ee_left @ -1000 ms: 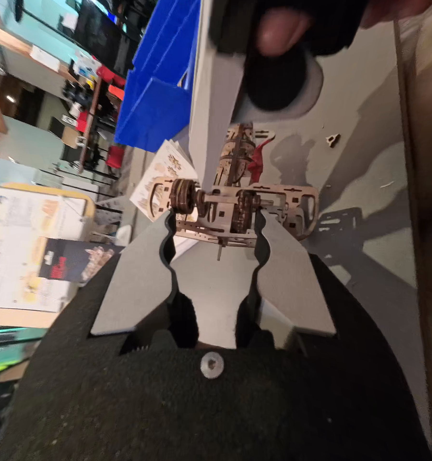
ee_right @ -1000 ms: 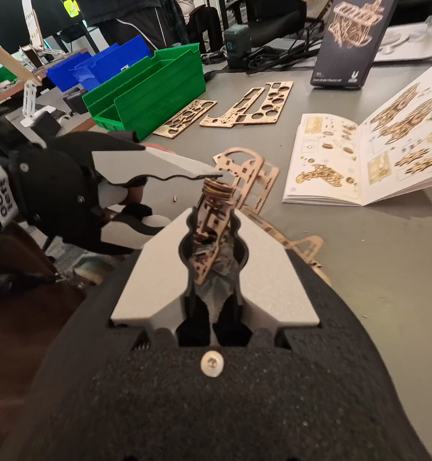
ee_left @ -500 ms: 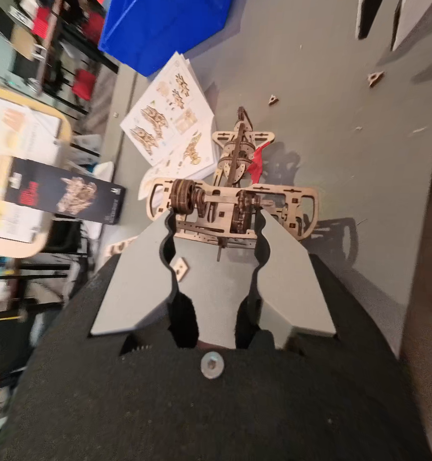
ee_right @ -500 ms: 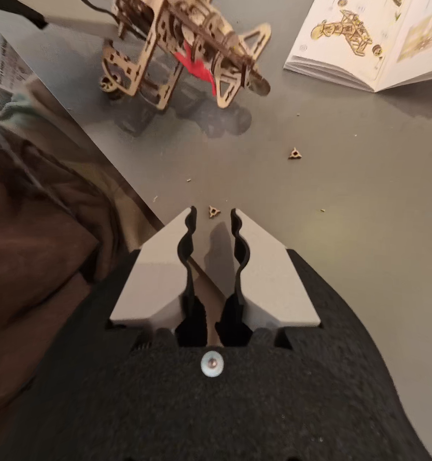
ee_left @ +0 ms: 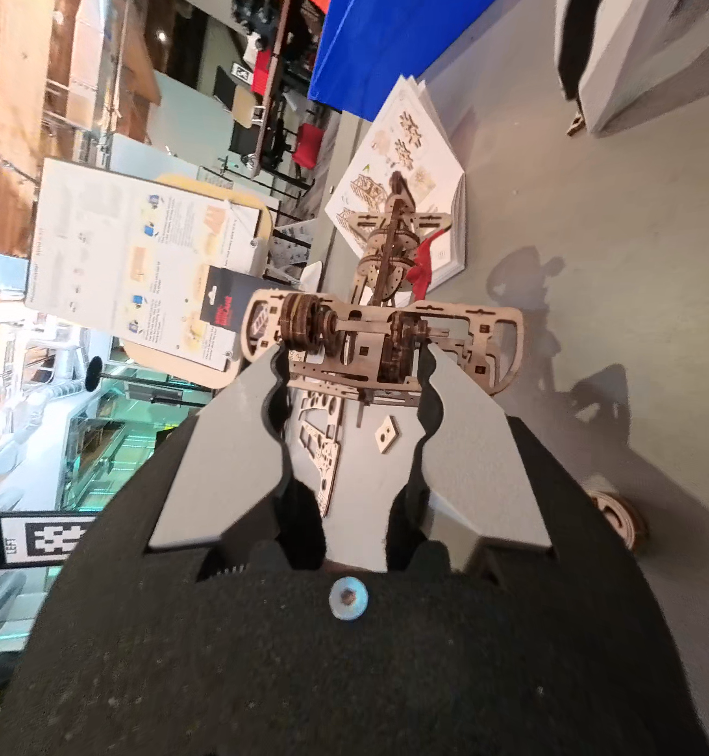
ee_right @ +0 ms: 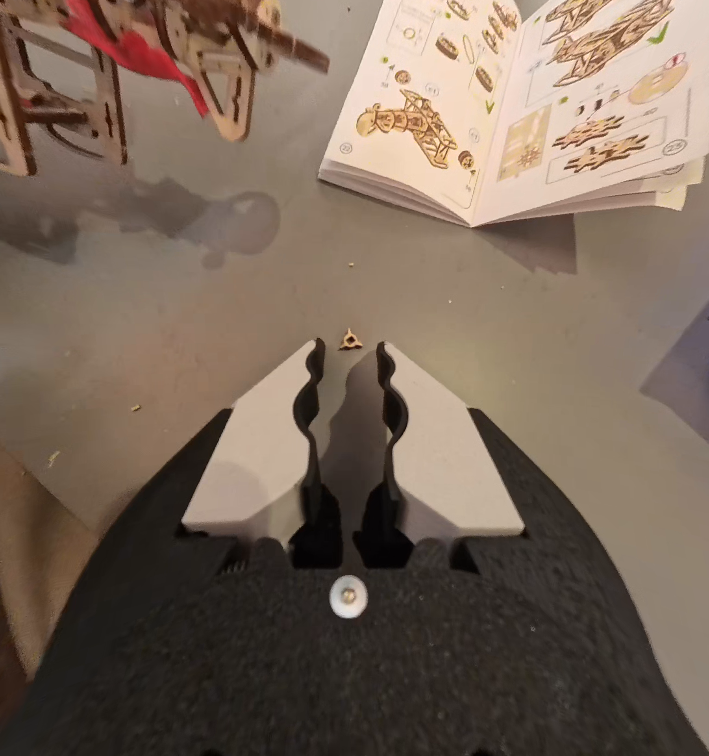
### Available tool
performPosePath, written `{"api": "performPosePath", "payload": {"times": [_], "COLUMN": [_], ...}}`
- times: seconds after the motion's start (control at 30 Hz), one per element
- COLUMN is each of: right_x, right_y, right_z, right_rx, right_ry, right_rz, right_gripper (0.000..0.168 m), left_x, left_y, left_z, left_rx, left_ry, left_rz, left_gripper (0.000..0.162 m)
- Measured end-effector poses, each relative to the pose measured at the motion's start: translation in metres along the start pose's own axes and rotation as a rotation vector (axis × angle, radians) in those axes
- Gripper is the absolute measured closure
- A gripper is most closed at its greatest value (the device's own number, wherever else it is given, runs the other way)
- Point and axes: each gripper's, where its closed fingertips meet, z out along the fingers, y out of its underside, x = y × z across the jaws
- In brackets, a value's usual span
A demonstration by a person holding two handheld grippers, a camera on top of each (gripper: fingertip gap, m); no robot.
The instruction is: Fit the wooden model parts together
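My left gripper (ee_left: 352, 352) is shut on the wooden plane model (ee_left: 385, 327), gripping it across the front axle with its dark wheels, and holds it above the grey table (ee_left: 590, 245). A red part (ee_left: 424, 266) sticks out of the fuselage. In the right wrist view the model (ee_right: 99, 61) is at the top left. My right gripper (ee_right: 349, 356) is open and empty, low over the table, with a small triangular wooden piece (ee_right: 349, 340) lying just ahead of its fingertips. The right gripper also shows in the left wrist view (ee_left: 630, 61) at the top right.
An open instruction booklet (ee_right: 528, 102) lies ahead on the right. Under the model lie a small square wooden piece (ee_left: 386, 434) and a punched-out wooden sheet (ee_left: 324, 446). A wooden wheel (ee_left: 618, 519) lies nearer right. A blue bin (ee_left: 385, 49) stands beyond. The table edge (ee_right: 37, 470) is at left.
My right gripper let go of the model, drew away and came down over the small triangular piece. My left gripper kept hold of the model and turned with it.
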Motion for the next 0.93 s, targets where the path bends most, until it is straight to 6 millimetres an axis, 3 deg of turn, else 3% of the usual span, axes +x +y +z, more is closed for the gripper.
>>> {"api": "performPosePath", "payload": {"times": [0.2, 0.27, 0.4, 0.47, 0.53, 0.67, 0.93], "right_x": [0.0, -0.003, -0.005, -0.019, -0.046, -0.085, -0.104], "right_y": [-0.002, -0.005, -0.032, -0.056, -0.09, -0.131, -0.135], "right_z": [0.004, 0.002, -0.019, -0.035, -0.051, -0.051, -0.035], "right_rx": [-0.019, -0.043, -0.025, 0.028, 0.112, 0.063, -0.145], "right_ry": [-0.035, -0.071, -0.138, -0.224, -0.35, -0.476, -0.584], "right_rz": [-0.027, -0.035, -0.01, -0.008, -0.002, -0.07, -0.215], "right_gripper": [0.168, 0.168, 0.168, 0.168, 0.168, 0.168, 0.168], "left_x": [-0.001, 0.002, 0.015, 0.018, 0.018, 0.02, 0.02], "left_y": [-0.008, -0.006, 0.001, 0.003, 0.002, -0.001, -0.005], "left_z": [-0.004, -0.004, -0.001, 0.0, -0.001, -0.002, -0.002], "left_rx": [0.056, 0.066, 0.059, 0.059, 0.064, 0.073, 0.097], "left_ry": [-0.036, -0.047, -0.031, -0.043, -0.054, -0.074, -0.1], "left_rz": [0.058, 0.108, 0.171, 0.199, 0.221, 0.271, 0.317], "left_gripper": [0.102, 0.102, 0.102, 0.102, 0.102, 0.102, 0.102]}}
